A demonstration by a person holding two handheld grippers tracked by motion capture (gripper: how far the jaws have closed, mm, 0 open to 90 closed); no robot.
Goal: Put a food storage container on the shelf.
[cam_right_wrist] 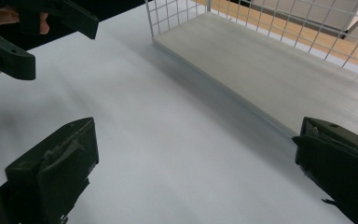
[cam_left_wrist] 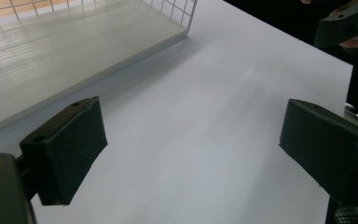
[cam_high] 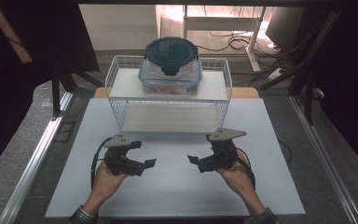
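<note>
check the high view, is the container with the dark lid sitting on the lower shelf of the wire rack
No, the container sits on the top shelf of the wire rack, while the lower shelf is bare.

Dim, backlit scene; soft shadows, dark surroundings, mild blur.

A white wire-grid rack [cam_high: 168,100] stands on a pale grey-white bench [cam_high: 177,186]. On it sits a clear plastic box [cam_high: 170,77] with a dark navy lid [cam_high: 171,50]. Both tools are black.
</note>
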